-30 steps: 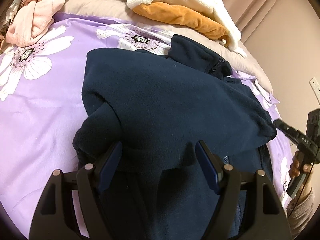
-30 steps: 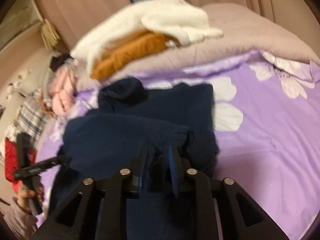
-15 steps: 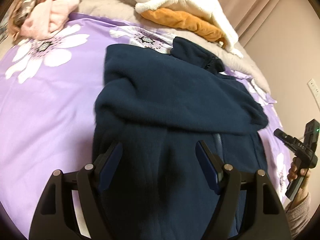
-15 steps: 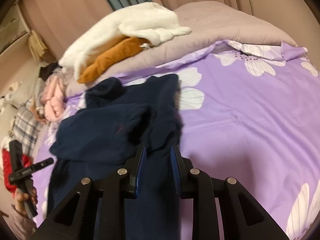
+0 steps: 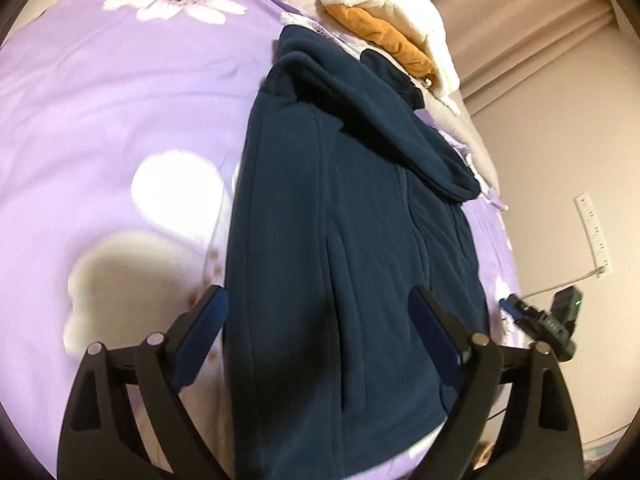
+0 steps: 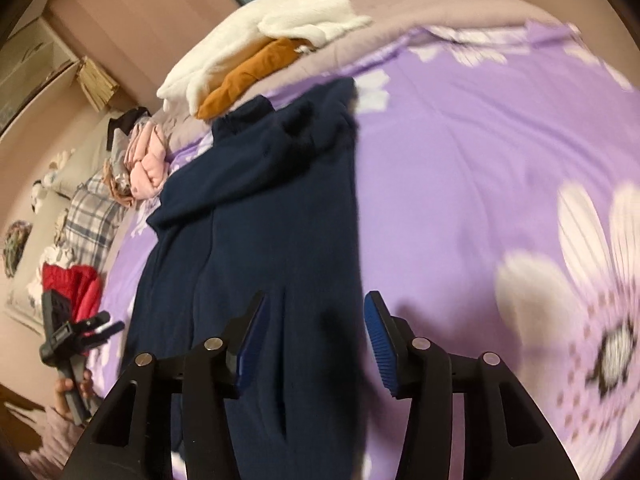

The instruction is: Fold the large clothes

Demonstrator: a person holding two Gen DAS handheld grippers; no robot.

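A navy fleece jacket (image 5: pixel 340 220) lies lengthwise on the purple flowered bedspread (image 5: pixel 120 100), with a sleeve folded across its upper part. My left gripper (image 5: pixel 318 300) hovers over the jacket's lower body, its jaws opening wide, pads clear of the cloth. In the right wrist view the same jacket (image 6: pixel 260 208) runs up the left half. My right gripper (image 6: pixel 316 304) hangs over the jacket's right edge near the hem, jaws opening, nothing pinched. Each gripper shows in the other's view: the right gripper (image 5: pixel 540 320) and the left gripper (image 6: pixel 76 332), held by a hand (image 6: pixel 70 390).
A white fluffy garment (image 6: pixel 280 28) and an orange one (image 6: pixel 248 72) lie on the taupe duvet (image 6: pixel 440 8) at the bed's head. Pink clothes (image 6: pixel 146 160), a plaid cloth (image 6: pixel 90 216) and a red garment (image 6: pixel 76 284) sit along the left side. A wall socket (image 5: pixel 592 232) is at the right.
Both grippers have drawn back from the folded sleeves toward the jacket's hem. The right gripper let go of the sleeve cuff and opened. The left jaws spread wider.
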